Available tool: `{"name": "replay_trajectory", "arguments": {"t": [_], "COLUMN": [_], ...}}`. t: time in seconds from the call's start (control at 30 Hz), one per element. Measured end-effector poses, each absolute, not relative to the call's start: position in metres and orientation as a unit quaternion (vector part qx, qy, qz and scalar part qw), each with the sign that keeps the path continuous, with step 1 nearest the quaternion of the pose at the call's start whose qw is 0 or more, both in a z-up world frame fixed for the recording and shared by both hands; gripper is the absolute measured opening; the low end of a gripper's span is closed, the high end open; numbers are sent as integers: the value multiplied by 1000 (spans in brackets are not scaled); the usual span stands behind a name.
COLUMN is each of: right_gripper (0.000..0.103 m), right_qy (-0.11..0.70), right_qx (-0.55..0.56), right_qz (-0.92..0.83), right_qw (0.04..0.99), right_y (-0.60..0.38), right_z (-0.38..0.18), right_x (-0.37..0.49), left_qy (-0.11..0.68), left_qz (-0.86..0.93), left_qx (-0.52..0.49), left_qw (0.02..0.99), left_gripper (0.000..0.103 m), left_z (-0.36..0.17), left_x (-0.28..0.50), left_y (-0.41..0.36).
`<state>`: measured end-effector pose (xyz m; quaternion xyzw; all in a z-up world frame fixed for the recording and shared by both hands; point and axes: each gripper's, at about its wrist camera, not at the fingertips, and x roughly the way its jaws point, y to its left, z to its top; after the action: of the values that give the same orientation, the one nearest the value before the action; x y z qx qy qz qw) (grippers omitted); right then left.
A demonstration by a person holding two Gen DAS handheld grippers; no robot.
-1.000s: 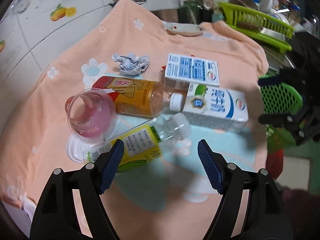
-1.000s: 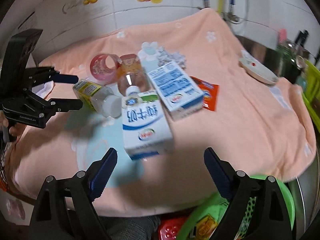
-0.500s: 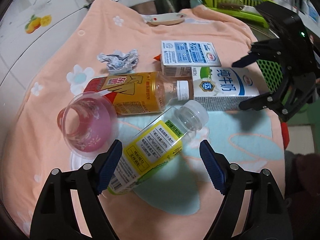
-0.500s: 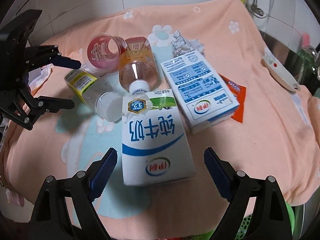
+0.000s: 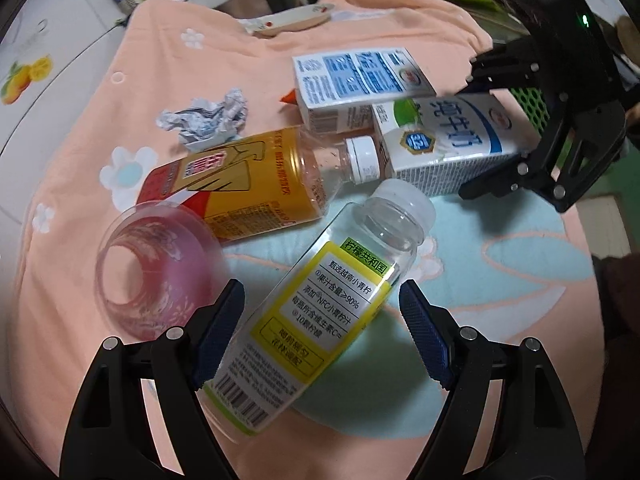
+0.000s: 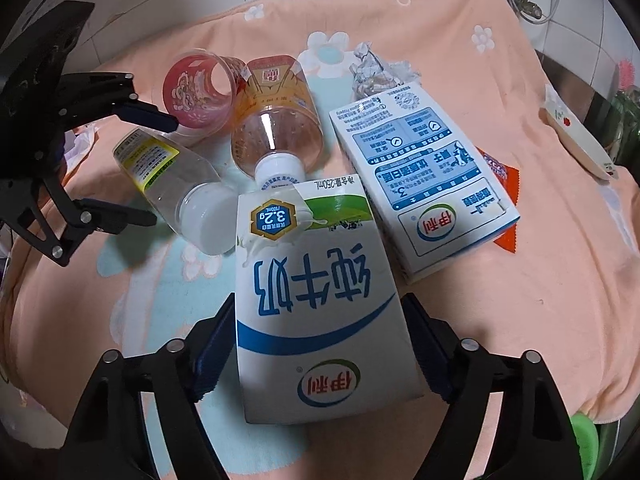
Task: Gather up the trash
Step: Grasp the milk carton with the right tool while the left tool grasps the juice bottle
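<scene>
left gripper (image 5: 320, 336) wide open astride empty yellow-label bottle (image 5: 320, 312), lying cap toward 1 o'clock | right gripper (image 6: 318, 348) closing around milk carton (image 6: 316, 300), lying flat | pink cup (image 5: 156, 272) at 10 o'clock, on its side, empty

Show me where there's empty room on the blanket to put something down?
Bare blanket lies right of the blue-print carton, toward the small dish. More lies behind the foil ball. The middle is crowded: pink cup, both bottles, both cartons.
</scene>
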<state>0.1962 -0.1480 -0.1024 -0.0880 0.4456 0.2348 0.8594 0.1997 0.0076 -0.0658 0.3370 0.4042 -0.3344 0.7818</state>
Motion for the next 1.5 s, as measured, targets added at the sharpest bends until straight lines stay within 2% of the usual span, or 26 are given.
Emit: {"name": "replay_trajectory", "arguments": {"t": [0.37,0.67,0.8,1.37,1.5], "right_gripper": [64,63,62,64,63], "right_qy": [451,442,439,428,424], "right_qx": [-85,-72,-63,-49,-51], "right_qz": [234,237,237,239,236], "right_qw": [857,862,864,870,873], "right_y": [-148,-151,-154,-153,-154], "right_z": [-103,-100,-98,-98,-97], "right_x": [194,178,170,163,159], "left_qy": [414,410,429,447,442], "left_qz": [-366,-350,-340,-322,-320], "left_qx": [365,352,318,291,281], "left_qw": [750,765,774,782,789], "left_gripper": [78,64,60,59,54], "left_z": [-80,-78,-76,-80,-80], "left_x": [208,198,194,191,185], "left_y": [2,3,1,-7,-8]}}
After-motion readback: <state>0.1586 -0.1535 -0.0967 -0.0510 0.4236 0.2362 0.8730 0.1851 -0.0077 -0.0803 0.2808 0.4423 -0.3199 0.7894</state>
